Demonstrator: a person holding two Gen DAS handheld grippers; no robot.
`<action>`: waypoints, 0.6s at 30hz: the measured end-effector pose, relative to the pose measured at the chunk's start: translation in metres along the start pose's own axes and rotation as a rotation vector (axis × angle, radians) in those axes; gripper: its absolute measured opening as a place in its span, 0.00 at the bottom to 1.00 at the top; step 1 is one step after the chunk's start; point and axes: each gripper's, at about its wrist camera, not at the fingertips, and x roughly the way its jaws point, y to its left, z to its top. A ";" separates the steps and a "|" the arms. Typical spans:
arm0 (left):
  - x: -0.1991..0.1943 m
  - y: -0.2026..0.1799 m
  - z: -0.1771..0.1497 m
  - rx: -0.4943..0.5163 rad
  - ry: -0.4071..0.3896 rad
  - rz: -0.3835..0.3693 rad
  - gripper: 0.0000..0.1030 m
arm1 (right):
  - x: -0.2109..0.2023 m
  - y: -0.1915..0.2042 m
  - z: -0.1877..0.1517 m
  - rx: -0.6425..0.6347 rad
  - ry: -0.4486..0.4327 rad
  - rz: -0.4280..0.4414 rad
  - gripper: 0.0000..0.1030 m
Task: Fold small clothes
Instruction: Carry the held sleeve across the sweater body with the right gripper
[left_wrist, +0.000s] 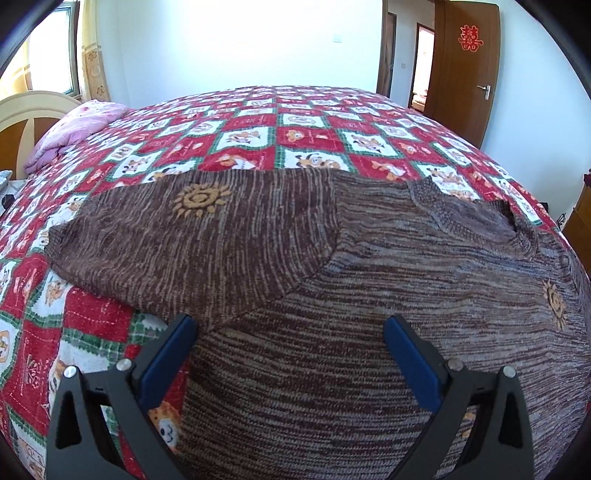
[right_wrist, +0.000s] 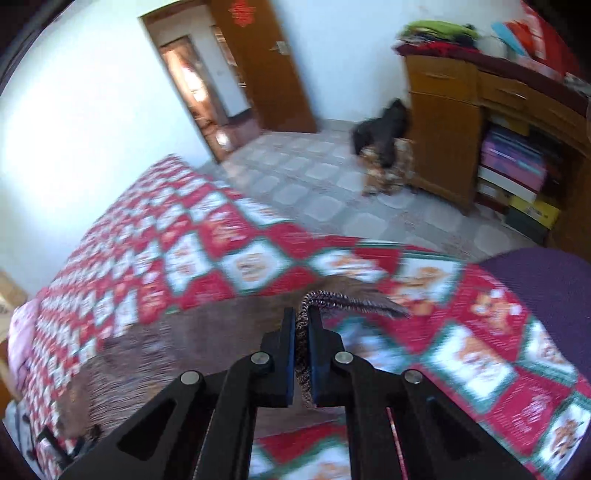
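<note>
Sleeve pinched in my right fingers, ready to carry across.

My right gripper (right_wrist: 302, 328) is clamped tight on the brown knit sweater (left_wrist: 332, 295), spread mid-frame on the quilted bed (left_wrist: 258, 122); my left gripper (left_wrist: 290, 339) gapes wide above it, holding nothing. I should lift high, lay the fold straight, and let left pin the body.

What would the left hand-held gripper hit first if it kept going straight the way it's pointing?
Most likely the brown knit sweater spread on the bed. The open left hand-held gripper points down at it with nothing between, though depth is unclear.
</note>
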 end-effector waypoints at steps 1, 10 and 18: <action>0.000 0.000 0.000 -0.001 -0.001 -0.001 1.00 | 0.000 0.015 -0.004 -0.014 0.004 0.020 0.05; -0.001 0.002 -0.001 -0.012 -0.012 -0.018 1.00 | 0.030 0.157 -0.054 -0.157 0.060 0.205 0.05; -0.001 0.004 -0.002 -0.020 -0.020 -0.033 1.00 | 0.077 0.223 -0.110 -0.206 0.131 0.268 0.05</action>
